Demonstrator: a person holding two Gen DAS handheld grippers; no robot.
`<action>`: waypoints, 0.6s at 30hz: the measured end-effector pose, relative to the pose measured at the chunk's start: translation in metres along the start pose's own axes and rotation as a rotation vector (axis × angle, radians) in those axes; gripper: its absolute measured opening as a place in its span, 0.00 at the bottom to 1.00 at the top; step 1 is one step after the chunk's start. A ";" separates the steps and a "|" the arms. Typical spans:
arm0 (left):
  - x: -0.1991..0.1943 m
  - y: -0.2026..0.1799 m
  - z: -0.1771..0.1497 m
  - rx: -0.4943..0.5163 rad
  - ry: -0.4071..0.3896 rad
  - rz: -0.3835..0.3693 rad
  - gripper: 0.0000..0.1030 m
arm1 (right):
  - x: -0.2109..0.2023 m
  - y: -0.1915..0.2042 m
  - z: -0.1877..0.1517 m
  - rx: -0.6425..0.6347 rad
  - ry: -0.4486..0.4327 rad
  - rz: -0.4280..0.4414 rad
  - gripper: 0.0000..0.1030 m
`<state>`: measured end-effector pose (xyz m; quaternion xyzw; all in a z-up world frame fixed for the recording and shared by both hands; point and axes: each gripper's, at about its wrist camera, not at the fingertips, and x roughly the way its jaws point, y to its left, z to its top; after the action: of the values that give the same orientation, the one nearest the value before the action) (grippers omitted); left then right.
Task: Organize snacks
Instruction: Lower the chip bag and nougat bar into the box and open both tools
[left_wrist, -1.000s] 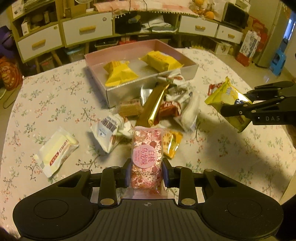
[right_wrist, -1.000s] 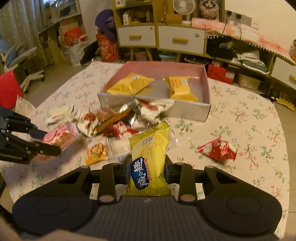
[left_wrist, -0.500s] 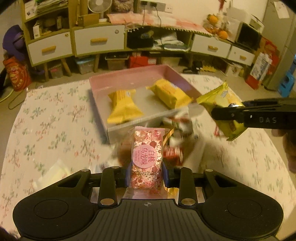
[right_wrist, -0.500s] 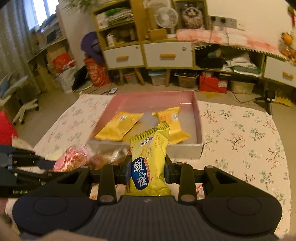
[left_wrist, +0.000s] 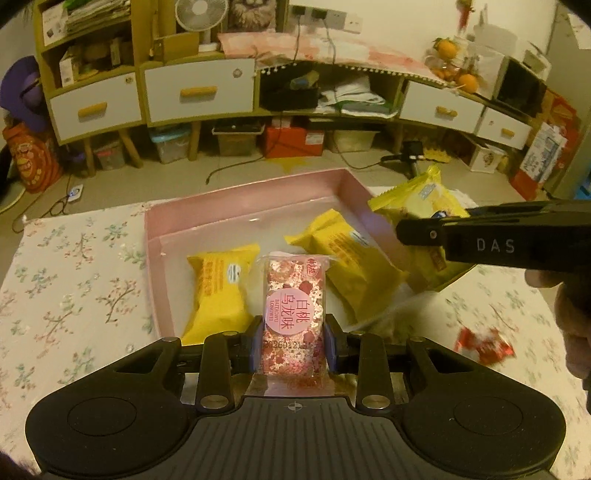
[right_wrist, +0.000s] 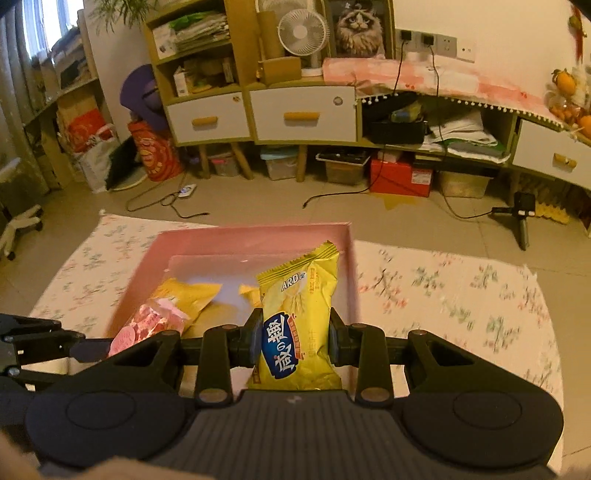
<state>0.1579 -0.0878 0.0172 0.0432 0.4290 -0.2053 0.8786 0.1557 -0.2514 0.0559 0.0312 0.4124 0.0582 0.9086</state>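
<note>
We hold the left gripper clamped on a pink snack packet, a clear crinkly film printed with red and pink blotches; its round pink label reads "BAITAOWU LONGWEI" beside Chinese characters, and a stamped code starting "2026012" runs just above the pads. The packet stands upright over the near edge of the pink box, a shallow rectangular cardboard tray with a pale glossy floor. In the left wrist view, two yellow pillow packs with crimped ends lie inside it, one at 10 o'clock of the pink packet, the other at 2 o'clock.

Our right gripper is clenched on a yellow foil packet with zigzag-cut ends; it reads "ARDer" near the top, with white Chinese characters on a blue oval lower down. It hangs over the box's right half. In the left wrist view that gripper's black finger, at 3 o'clock, bears "DAS".

A red wrapped snack, blurred, lies on the floral tablecloth at 4 o'clock, outside the box.
</note>
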 end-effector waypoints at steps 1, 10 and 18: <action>0.006 0.000 0.003 -0.006 0.004 0.006 0.29 | 0.004 0.000 0.002 -0.012 0.004 -0.016 0.29; 0.048 0.004 0.017 -0.028 0.026 0.042 0.29 | 0.040 0.005 0.010 -0.147 0.058 -0.105 0.29; 0.061 0.003 0.020 -0.023 0.004 0.080 0.29 | 0.053 0.020 0.012 -0.184 0.075 -0.064 0.30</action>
<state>0.2076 -0.1096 -0.0175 0.0506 0.4312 -0.1648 0.8857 0.1978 -0.2251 0.0270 -0.0677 0.4396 0.0680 0.8931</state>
